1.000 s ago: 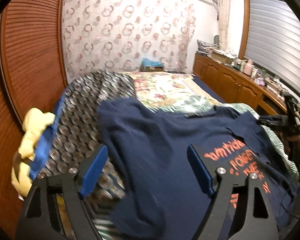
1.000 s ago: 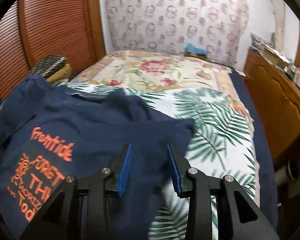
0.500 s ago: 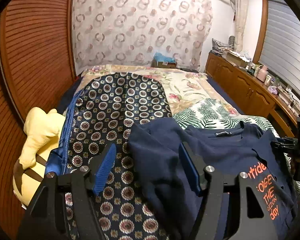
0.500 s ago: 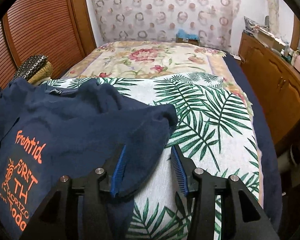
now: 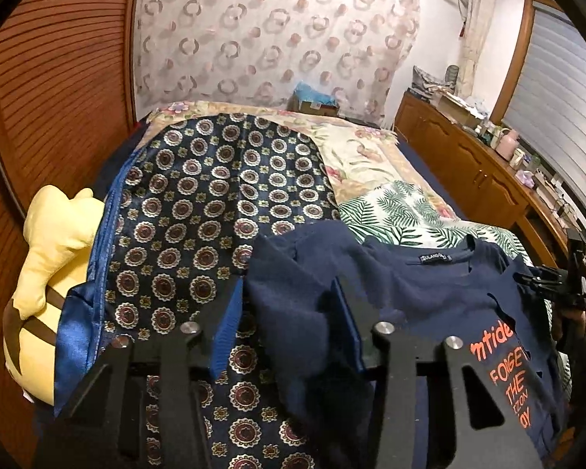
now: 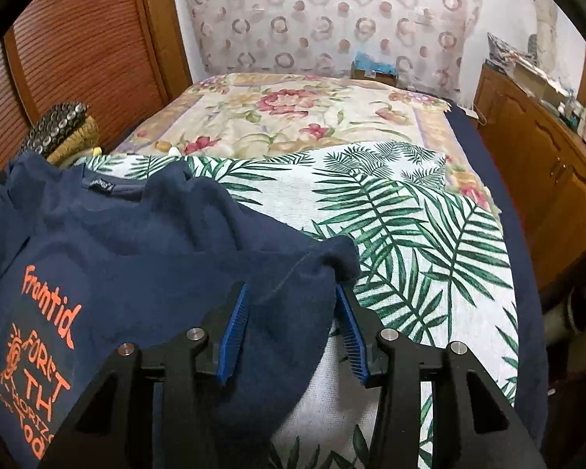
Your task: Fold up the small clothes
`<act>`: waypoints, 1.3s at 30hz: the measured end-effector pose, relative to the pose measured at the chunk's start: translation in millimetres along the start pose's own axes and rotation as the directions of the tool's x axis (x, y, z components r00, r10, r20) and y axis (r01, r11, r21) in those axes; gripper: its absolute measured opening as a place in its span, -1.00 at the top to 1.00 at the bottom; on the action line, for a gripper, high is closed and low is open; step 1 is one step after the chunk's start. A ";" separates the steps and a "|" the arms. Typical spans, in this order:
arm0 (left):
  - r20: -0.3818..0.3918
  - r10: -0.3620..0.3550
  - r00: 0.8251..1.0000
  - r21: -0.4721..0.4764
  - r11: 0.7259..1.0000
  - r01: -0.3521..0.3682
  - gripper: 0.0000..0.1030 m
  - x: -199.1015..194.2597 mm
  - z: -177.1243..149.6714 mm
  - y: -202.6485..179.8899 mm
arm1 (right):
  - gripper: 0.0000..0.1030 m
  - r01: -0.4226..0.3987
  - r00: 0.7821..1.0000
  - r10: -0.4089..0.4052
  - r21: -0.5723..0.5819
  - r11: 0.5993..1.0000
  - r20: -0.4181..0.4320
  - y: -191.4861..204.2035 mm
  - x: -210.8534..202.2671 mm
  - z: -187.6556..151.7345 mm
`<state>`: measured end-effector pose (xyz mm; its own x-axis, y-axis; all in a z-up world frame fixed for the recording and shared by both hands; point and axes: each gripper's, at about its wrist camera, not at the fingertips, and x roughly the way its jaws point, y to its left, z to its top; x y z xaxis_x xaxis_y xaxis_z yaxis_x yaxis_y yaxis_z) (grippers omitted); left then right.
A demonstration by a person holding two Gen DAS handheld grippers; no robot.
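A navy T-shirt with orange print (image 5: 429, 297) lies face up on the bed; it also shows in the right wrist view (image 6: 144, 254). My left gripper (image 5: 289, 305) is open, its blue pads either side of the shirt's left sleeve (image 5: 293, 293). My right gripper (image 6: 293, 312) is open, its blue pads straddling the right sleeve (image 6: 304, 273). Whether the pads touch the cloth I cannot tell. The right gripper also shows at the right edge of the left wrist view (image 5: 554, 285).
A dark medallion-patterned quilt (image 5: 215, 203) and a yellow plush toy (image 5: 50, 242) lie left of the shirt. A palm-leaf cover (image 6: 410, 226) and floral blanket (image 6: 293, 113) spread across the bed. Wooden slatted doors (image 6: 78, 58) stand left, wooden cabinets (image 6: 547, 164) right.
Both grippers have pulled outward and back; the sleeves are spread flatter. My left gripper's jaws have narrowed around the left sleeve, the right jaws widened slightly.
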<state>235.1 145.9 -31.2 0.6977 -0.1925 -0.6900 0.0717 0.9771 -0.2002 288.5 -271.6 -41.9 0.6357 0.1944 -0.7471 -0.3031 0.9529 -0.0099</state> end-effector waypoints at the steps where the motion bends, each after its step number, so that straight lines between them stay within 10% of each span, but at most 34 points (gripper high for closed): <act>1: -0.005 -0.014 1.000 0.000 1.000 0.014 0.32 1.3 0.8 -1.1 | 0.14 0.005 1.000 -0.005 -0.009 1.000 -0.002 0.3 -0.2 -0.1; 5: 0.000 -0.058 0.998 0.022 0.998 0.058 0.84 -3.3 0.2 -9.7 | 0.86 -0.017 1.000 0.018 -0.034 0.999 0.009 1.8 -5.5 0.6; 20: 0.164 -0.223 0.961 0.176 0.965 0.193 0.94 -125.8 -63.4 -97.9 | 0.90 -0.149 0.936 0.180 -0.121 0.981 0.302 32.2 -157.9 -51.0; 39: 0.172 -0.178 0.969 0.110 0.981 0.161 0.94 -205.4 -175.2 -86.4 | 0.90 -0.216 0.930 0.231 -0.085 0.973 0.284 20.0 -280.4 -195.1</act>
<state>-39.3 85.3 6.0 0.7861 -0.3452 -0.5128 0.2610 0.9373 -0.2309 -34.3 -352.4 37.7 0.7230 0.4675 -0.5086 -0.4923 0.8652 0.0955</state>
